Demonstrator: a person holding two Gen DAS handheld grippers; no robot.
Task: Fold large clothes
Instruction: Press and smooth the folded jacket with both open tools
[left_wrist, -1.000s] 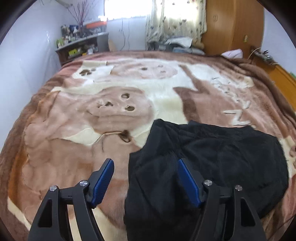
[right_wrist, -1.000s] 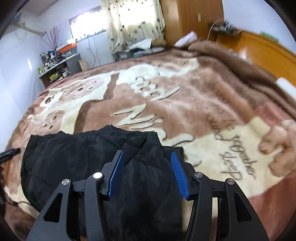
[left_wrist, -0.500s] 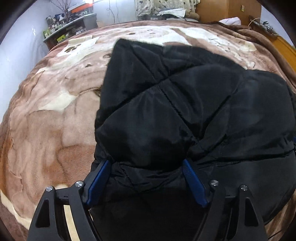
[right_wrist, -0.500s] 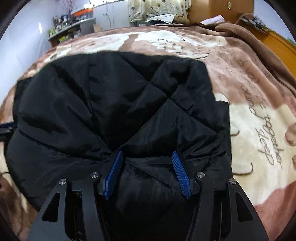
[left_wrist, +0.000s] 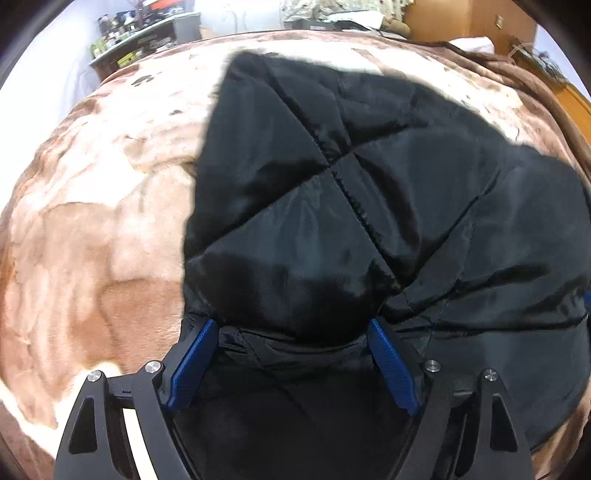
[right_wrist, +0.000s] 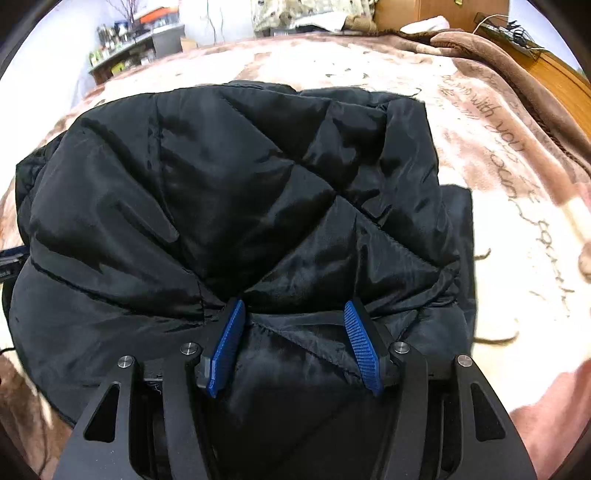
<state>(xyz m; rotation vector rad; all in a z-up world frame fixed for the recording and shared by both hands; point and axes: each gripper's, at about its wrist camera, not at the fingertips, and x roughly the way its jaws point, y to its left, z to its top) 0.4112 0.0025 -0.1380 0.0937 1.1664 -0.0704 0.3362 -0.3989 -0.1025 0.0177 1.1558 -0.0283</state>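
Observation:
A black quilted jacket (left_wrist: 362, 206) lies bunched on the brown and cream blanket (left_wrist: 85, 229) of a bed; it also fills the right wrist view (right_wrist: 229, 192). My left gripper (left_wrist: 291, 328) is open, its blue pads (left_wrist: 192, 362) astride the jacket's near left edge, with fabric between the jaws. My right gripper (right_wrist: 293, 312) is open, its blue pads (right_wrist: 362, 347) astride the jacket's near right edge, with fabric bulging between them. The left gripper's tip shows at the left edge of the right wrist view (right_wrist: 9, 258).
The blanket (right_wrist: 517, 206) with printed script spreads to the right of the jacket. A cluttered shelf (left_wrist: 144, 33) stands at the far left wall. A wooden wardrobe (right_wrist: 436, 11) and a wooden bed frame (right_wrist: 554, 70) are at the far right.
Both grippers have dropped down and forward onto the jacket's near edge over the second. The jacket now fills both views and fabric sits between the open jaws.

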